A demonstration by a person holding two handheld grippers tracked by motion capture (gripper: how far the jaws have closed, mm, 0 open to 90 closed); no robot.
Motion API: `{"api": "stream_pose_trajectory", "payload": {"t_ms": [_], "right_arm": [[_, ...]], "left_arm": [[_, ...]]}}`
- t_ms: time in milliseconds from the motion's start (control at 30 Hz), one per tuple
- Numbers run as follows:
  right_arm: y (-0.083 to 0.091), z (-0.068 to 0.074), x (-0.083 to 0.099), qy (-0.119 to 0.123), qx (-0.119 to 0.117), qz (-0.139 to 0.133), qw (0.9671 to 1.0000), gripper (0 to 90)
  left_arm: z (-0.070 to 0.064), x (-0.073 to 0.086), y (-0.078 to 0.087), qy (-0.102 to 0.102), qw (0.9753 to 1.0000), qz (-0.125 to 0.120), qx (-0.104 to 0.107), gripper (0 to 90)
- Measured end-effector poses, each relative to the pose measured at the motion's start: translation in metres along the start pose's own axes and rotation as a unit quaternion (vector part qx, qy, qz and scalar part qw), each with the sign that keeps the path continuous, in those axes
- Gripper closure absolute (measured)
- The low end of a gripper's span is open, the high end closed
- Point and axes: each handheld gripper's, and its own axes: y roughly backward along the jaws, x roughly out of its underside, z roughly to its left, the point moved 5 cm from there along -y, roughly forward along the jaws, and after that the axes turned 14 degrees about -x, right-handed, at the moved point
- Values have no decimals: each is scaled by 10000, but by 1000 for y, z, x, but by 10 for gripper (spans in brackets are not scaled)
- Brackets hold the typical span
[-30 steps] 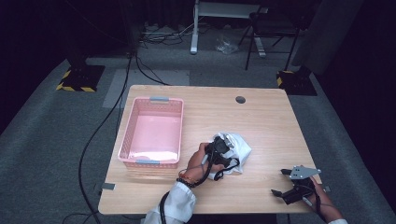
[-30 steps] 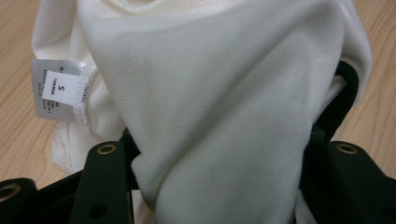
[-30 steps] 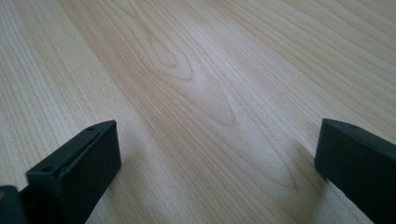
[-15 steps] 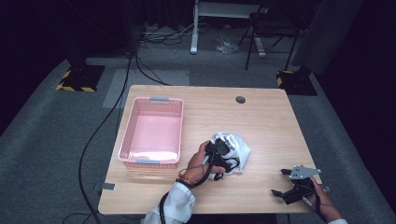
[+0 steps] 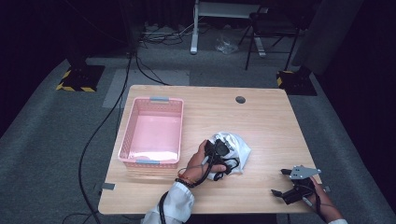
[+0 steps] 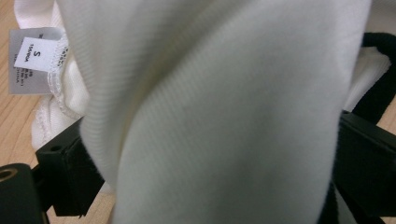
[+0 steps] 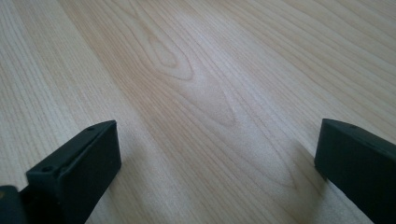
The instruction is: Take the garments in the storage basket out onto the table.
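A crumpled white garment (image 5: pixel 237 143) lies on the wooden table (image 5: pixel 266 121), right of centre. My left gripper (image 5: pixel 223 151) presses into its near left side. In the left gripper view the white fabric (image 6: pixel 224 102) bulges between the two jaws, which stand wide apart on either side of my left gripper (image 6: pixel 212 177). A size label marked S (image 6: pixel 35 60) shows at the garment's hem. My right gripper (image 5: pixel 279 182) rests low at the table's near right corner. In its own view my right gripper (image 7: pixel 217 163) is open, with bare wood (image 7: pixel 196 70) between the jaws.
A pink plastic basket (image 5: pixel 126 140) stands on the left part of the table with nothing in it. A round cable hole (image 5: pixel 240 99) sits near the far edge. Cables, a chair and stand bases are on the dark floor beyond.
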Motion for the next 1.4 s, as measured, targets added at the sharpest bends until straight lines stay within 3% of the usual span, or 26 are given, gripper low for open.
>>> {"api": "stream_pose_trajectory", "payload": {"t_ms": [367,533,1000,1400], "right_arm": [[0,0,0,-3,1,0,10000,5],[0,0,0,-4,1,0,10000,5],[0,0,0,-1,-2,1,10000,5],[0,0,0,-1,-2,2,10000,5]], "left_arm": [[-1,0,3,-144,9998,144,-62,36],[-2,-2,8,-300,9994,179,-68,37],[-1,2,14,-492,9986,185,-100,42],[3,8,37,-713,9971,105,-234,41]]}}
